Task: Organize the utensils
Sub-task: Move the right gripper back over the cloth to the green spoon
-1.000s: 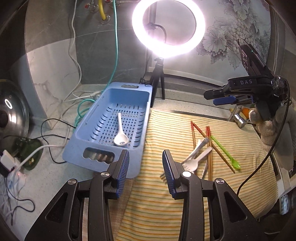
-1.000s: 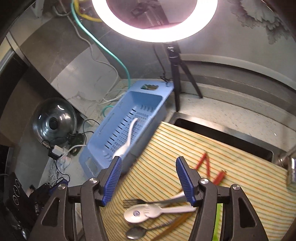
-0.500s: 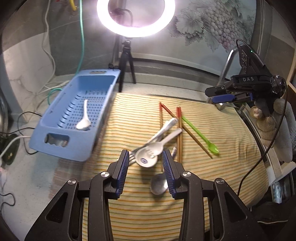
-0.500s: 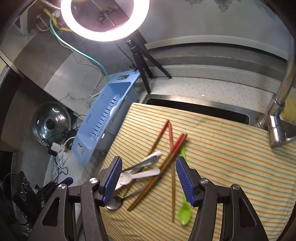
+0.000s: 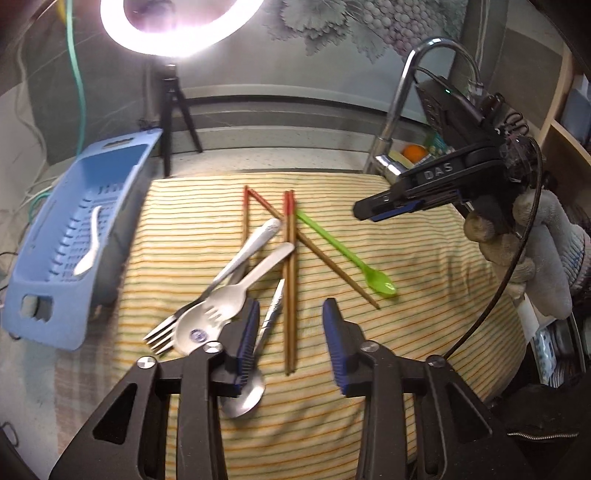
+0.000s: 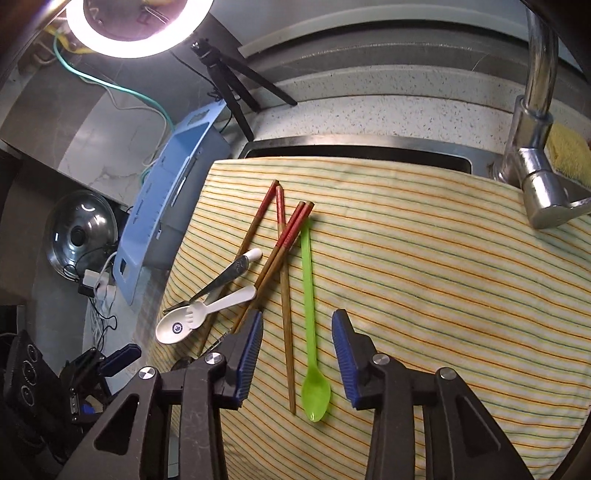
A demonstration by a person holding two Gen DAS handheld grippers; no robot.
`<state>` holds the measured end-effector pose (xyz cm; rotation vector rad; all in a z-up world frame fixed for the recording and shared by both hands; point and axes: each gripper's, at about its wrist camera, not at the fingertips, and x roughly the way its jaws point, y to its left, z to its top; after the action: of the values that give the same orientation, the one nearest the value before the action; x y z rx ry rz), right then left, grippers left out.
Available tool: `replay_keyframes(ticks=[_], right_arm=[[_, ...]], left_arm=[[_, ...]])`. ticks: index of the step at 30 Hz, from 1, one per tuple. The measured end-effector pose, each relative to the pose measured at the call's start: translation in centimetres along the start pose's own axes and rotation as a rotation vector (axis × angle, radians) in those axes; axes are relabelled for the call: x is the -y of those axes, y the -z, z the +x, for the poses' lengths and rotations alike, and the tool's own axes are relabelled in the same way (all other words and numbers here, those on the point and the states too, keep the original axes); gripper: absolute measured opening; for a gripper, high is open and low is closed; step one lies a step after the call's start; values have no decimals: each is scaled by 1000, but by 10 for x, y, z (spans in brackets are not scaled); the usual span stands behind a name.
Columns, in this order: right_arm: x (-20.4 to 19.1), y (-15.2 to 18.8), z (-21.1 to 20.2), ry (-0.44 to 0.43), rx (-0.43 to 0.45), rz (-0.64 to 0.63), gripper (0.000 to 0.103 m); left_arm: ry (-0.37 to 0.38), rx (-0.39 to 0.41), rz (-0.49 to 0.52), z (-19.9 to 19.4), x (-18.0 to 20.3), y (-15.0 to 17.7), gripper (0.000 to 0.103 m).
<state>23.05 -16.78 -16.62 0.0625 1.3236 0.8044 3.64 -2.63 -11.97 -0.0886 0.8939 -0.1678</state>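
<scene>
Utensils lie in a heap on a striped cloth (image 5: 424, 288): red-tipped wooden chopsticks (image 5: 290, 295), a metal fork (image 5: 207, 295), a white spork (image 5: 221, 306), a metal spoon (image 5: 245, 395) and a green plastic spoon (image 5: 347, 254). My left gripper (image 5: 290, 332) hovers over a chopstick pair, its jaws closing, pads touching nothing. A blue basket (image 5: 74, 206) at the left holds a white spoon (image 5: 90, 251). My right gripper (image 6: 297, 343) is closing above the green spoon (image 6: 308, 295) and one chopstick (image 6: 286, 314); its pads press on neither.
A chrome faucet (image 6: 532, 147) stands at the cloth's far right with a yellow sponge (image 6: 569, 147) behind it. A ring light on a tripod (image 5: 177, 22) is at the back. A pot lid (image 6: 81, 229) and cables lie left of the basket.
Both grippers swung right from the blue basket to the utensil heap and came lower. Both pairs of jaws narrowed. The utensils on the cloth have not moved.
</scene>
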Motion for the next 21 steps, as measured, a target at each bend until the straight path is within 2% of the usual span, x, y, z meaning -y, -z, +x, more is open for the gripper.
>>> replay_keyframes(ticks=[6, 9, 10, 14, 15, 17, 21], right_arm=[[2, -2, 16, 2, -31, -13, 27], [1, -3, 22, 10, -40, -24, 25], [2, -4, 24, 10, -44, -23, 24], [5, -5, 31, 3, -57, -12, 22], [5, -5, 32, 3, -58, -10, 22], [5, -5, 33, 1, -61, -10, 22], [7, -5, 34, -3, -62, -3, 22]], left_arm=[[53, -63, 26, 33, 13, -13, 26], [40, -89, 29, 49, 11, -19, 25], [35, -97, 26, 53, 9, -21, 21], [28, -137, 2, 69, -3, -28, 18], [29, -147, -3, 71, -6, -28, 13], [32, -159, -9, 76, -10, -30, 13], [22, -183, 15, 84, -9, -30, 9]])
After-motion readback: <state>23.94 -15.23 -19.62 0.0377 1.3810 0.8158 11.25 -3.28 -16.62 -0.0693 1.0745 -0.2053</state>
